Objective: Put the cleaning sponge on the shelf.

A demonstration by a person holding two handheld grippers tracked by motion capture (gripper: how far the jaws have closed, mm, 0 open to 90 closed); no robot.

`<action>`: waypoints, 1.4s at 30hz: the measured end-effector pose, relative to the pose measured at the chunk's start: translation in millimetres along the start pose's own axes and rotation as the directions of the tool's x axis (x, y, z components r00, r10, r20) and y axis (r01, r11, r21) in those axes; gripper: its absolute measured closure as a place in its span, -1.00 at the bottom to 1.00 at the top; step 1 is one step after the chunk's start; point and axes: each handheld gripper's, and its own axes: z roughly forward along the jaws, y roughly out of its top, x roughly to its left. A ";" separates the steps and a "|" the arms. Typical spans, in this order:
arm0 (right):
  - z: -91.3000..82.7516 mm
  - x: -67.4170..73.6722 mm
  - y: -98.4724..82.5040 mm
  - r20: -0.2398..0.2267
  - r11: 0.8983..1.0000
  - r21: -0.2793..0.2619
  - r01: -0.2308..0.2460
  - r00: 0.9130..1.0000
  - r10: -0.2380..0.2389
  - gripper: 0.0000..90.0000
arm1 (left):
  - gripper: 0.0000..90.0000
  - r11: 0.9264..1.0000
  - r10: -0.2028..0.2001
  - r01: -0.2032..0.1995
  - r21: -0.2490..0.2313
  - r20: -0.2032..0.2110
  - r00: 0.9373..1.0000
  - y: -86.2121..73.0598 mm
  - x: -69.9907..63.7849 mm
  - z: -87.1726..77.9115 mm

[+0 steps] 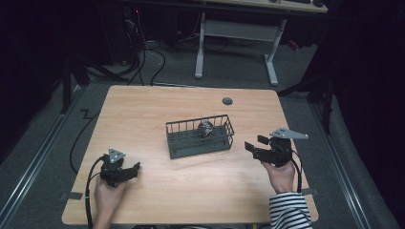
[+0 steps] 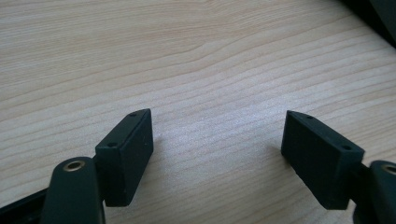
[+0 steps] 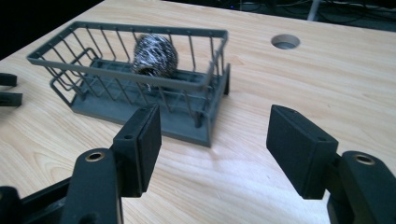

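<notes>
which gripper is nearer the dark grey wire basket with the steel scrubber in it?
Right. The right gripper sits just off the dark grey wire basket at its right end; the left gripper rests farther off, toward the table's near left.

I had a light wooden table [image 1: 157, 105] under the rig, its grain running across. Near the middle of it stood a dark grey wire basket [image 1: 199, 137], resting directly on the wood on its solid base. Beyond the basket, toward the far edge and a little to the right, I saw a round cable hole [image 1: 227, 101] set into the top. The wood around the basket was bare.
</notes>
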 end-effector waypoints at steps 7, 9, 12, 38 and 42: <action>-7.9 -10.7 -23.0 0.018 0.999 -0.013 -0.043 0.999 0.043 -0.20 | -0.43 1.000 0.000 0.000 0.000 0.000 1.000 0.0 0.0 0.0; -8.3 -13.2 -28.6 0.020 0.998 -0.016 -0.053 0.998 0.054 -0.20 | -0.43 1.000 0.000 0.000 0.000 0.000 1.000 0.0 0.0 0.0; -8.2 -14.7 -34.0 0.026 0.998 -0.019 -0.060 0.998 0.061 -0.21 | -0.43 1.000 0.000 0.000 0.000 0.000 1.000 0.0 -0.1 0.0; 18.6 -27.7 -95.5 0.088 0.990 0.050 -0.132 0.988 0.128 -0.21 | -0.44 1.000 -0.001 0.001 0.000 -0.002 1.000 0.1 -0.3 0.1; 22.4 -24.9 -99.8 0.107 0.991 0.065 -0.114 0.989 0.106 -0.22 | -0.44 1.000 -0.002 0.002 0.000 -0.001 1.000 0.1 -0.2 0.1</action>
